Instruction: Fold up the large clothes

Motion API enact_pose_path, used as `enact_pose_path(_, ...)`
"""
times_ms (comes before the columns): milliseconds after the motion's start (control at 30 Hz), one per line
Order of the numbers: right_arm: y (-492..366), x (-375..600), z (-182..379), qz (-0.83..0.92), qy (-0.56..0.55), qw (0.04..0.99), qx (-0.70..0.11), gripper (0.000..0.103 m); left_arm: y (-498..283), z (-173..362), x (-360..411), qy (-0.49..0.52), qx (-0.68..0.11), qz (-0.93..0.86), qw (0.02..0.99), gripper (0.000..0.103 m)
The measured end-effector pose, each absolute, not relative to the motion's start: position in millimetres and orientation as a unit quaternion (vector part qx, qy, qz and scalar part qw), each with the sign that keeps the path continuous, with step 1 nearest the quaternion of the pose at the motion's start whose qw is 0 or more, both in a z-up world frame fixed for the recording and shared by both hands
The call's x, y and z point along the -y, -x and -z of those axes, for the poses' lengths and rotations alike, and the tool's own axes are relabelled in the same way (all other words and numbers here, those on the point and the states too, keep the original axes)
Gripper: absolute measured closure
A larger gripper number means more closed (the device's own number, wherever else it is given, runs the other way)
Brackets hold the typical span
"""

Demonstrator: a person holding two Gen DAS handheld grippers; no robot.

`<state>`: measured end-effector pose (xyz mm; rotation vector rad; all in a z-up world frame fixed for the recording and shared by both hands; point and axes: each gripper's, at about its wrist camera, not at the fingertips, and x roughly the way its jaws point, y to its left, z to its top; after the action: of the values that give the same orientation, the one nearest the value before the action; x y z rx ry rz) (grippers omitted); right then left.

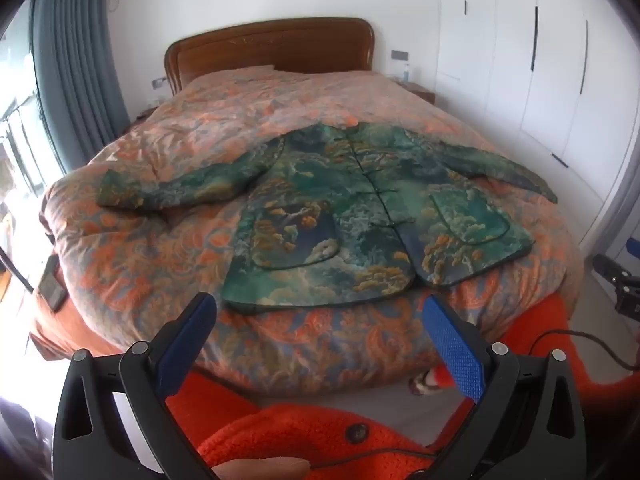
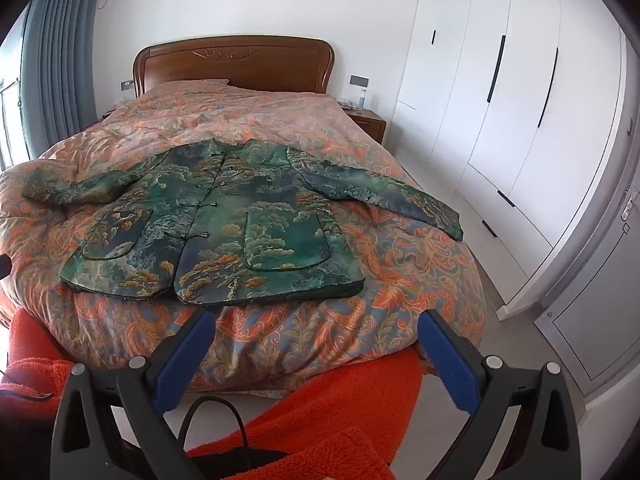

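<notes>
The left gripper (image 1: 320, 312) hangs with its jaws spread wide and nothing between them. Just beyond the jaws' tips lies the green patterned jacket (image 1: 332, 216), spread flat and face up on the orange floral quilt (image 1: 132, 248) of the bed, its hem nearest the jaws and its sleeves stretched out to both sides. The right gripper (image 2: 316, 330) is likewise wide apart and empty; ahead of its jaws and slightly to their left the same jacket (image 2: 224, 224) lies buttoned, its collar pointing away toward the wooden headboard (image 2: 236, 64). Below both jaws shows the person's orange knitted garment (image 1: 304, 432).
</notes>
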<state>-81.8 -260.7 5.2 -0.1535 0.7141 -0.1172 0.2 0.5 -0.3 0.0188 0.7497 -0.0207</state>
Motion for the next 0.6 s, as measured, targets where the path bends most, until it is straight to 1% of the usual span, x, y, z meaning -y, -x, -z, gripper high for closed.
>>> enact_pose_path(600,78.7,257.4,-2.1,0.043,0.073,0.931,-0.355,0.000,-0.7,4.4,-3.6,-0.018,-0.368,0.009,0.929,0.000)
